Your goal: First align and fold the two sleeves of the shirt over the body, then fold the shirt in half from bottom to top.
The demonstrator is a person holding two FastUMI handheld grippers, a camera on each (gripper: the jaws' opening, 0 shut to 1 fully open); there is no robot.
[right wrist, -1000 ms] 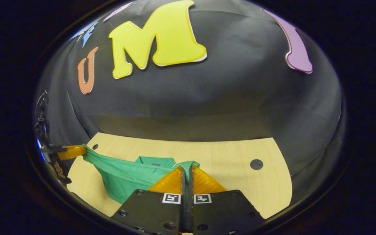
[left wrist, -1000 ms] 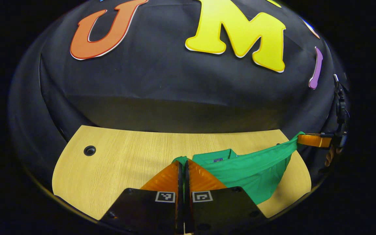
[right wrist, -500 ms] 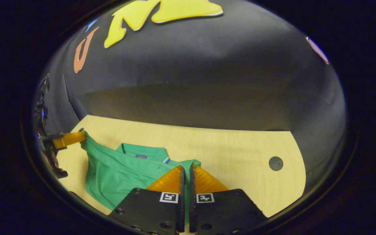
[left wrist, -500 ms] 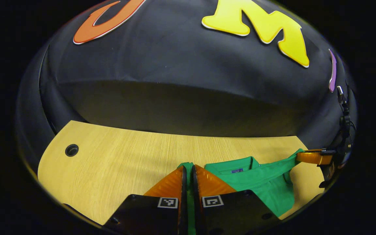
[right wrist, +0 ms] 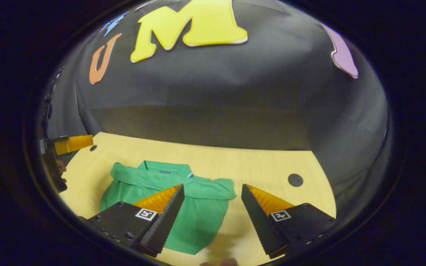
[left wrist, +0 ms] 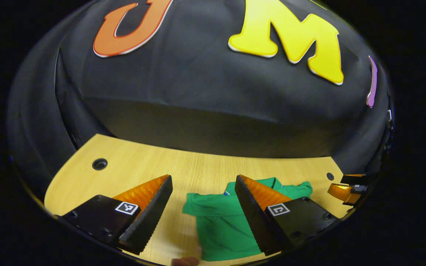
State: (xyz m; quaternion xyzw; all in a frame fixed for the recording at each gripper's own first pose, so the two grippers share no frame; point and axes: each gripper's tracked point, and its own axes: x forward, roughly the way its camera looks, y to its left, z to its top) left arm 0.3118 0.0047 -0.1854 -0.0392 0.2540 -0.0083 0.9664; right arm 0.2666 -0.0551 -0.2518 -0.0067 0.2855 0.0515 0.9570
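The green shirt [left wrist: 220, 221] lies folded on the wooden table [left wrist: 131, 177], its bottom hem brought up over the collar end. My left gripper [left wrist: 202, 192] stands open just above the shirt's left part, holding nothing. In the right gripper view the same shirt [right wrist: 194, 210] rests flat, collar [right wrist: 165, 168] toward the wall. My right gripper [right wrist: 211, 197] is open over the shirt's right edge, empty. The right gripper [left wrist: 348, 188] shows at the far right of the left gripper view, and the left gripper [right wrist: 70, 143] at the far left of the right gripper view.
The table [right wrist: 264, 166] has a round cable hole at each side, one [left wrist: 99, 163] at the left and one [right wrist: 295, 180] at the right. The booth's black cloth wall [left wrist: 205, 92] rises right behind the table's far edge. A fingertip [left wrist: 185, 261] shows at the bottom.
Both grippers were shut on the lifted hem, stretched between them. They lowered it onto the shirt's upper part, opened and let go. The shirt now lies flat and folded.
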